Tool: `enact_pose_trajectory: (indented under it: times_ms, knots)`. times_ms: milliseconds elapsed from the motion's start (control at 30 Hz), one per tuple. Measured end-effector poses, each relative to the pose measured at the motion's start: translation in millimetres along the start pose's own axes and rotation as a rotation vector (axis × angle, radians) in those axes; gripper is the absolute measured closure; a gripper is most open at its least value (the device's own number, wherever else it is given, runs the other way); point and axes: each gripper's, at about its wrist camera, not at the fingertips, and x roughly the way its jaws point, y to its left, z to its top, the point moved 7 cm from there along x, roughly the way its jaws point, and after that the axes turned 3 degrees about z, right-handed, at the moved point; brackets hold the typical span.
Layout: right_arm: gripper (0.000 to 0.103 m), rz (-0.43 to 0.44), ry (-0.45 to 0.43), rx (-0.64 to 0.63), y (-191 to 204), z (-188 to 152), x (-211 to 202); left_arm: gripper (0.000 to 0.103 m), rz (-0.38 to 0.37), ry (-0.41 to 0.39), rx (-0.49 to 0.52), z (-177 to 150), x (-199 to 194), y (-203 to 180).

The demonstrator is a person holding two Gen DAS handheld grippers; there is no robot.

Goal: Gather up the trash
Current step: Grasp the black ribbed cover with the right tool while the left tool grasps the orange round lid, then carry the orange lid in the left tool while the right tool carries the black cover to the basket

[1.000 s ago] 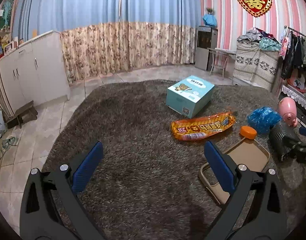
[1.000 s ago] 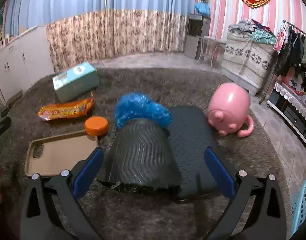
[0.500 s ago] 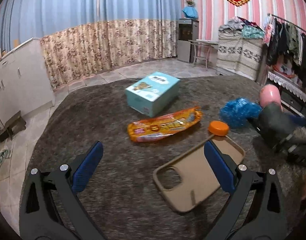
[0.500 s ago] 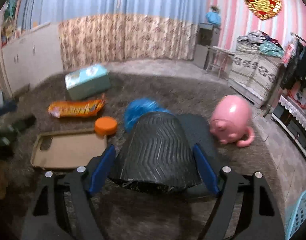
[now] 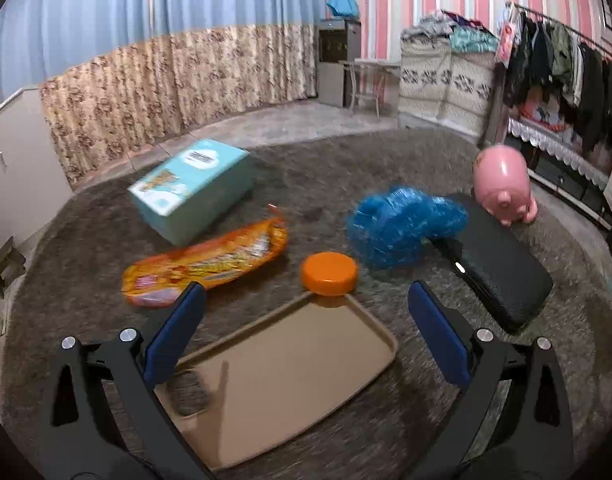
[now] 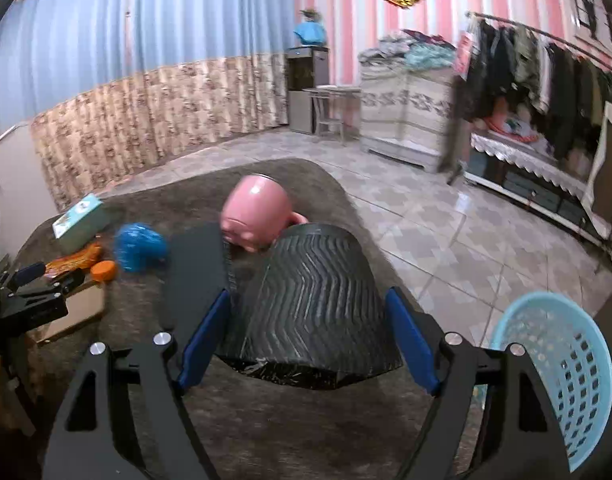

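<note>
The right claw point(image 6: 306, 340) is seen clamped on a black ribbed cup-shaped object point(image 6: 311, 296), both blue pads pressed against its sides, the jaws having just been closing around it. The object is held above the brown carpet point(image 6: 266, 420), with a light blue perforated basket point(image 6: 561, 380) just to its right on the tiled floor. The left claw point(image 5: 306, 340) is held spread wide with nothing between its pads, above a tan phone case point(image 5: 290, 372) lying on the carpet. An orange lid point(image 5: 329, 273) touches the case's far edge. Beyond it are seen an orange snack wrapper point(image 5: 204, 266), a teal box point(image 5: 192, 188), a crumpled blue bag point(image 5: 401, 226), a black pad point(image 5: 501, 268) and a pink piggy bank point(image 5: 503, 184)
</note>
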Motion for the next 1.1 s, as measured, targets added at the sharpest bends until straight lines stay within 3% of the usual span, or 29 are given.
enact_pose_trajectory:
  times_ms: [200,267,333,400,467,533,767,933,1100]
  knots:
    - [0.025,0.009,-0.01,0.035,-11.4,2.2,6.4,0.014,-0.005,0.073,0.025,1.4,27.4,-12.9]
    - [0.025,0.006,0.0,0.037,-11.8,-0.4,12.0,0.023,-0.016,0.087,0.026,3.0,33.3,-14.4]
    - [0.025,-0.002,0.002,0.033,-14.0,-1.4,12.8,0.04,-0.028,0.111,0.036,3.3,40.7,-17.8]
    - [0.025,-0.014,-0.002,0.023,-14.5,-0.8,13.4,0.05,-0.036,0.135,0.048,2.4,48.7,-22.0]
    - [0.025,-0.021,-0.006,0.018,-15.6,-1.9,11.7,0.053,-0.03,0.145,0.052,1.8,52.7,-24.0]
    - [0.025,-0.026,-0.009,0.018,-18.4,-0.9,9.8,0.063,-0.036,0.14,0.062,3.2,53.1,-24.8]
    - [0.025,-0.063,-0.021,0.026,-35.9,0.8,2.8,0.064,-0.021,0.074,0.101,9.5,33.7,-35.8]
    - [0.025,-0.141,-0.037,0.025,-57.9,2.0,-7.2,0.064,-0.058,-0.008,0.122,23.1,-2.1,-60.2]
    - [0.025,-0.212,-0.045,0.06,-94.5,-0.1,-23.1,0.064,-0.128,-0.095,0.166,38.4,-39.8,-108.2]
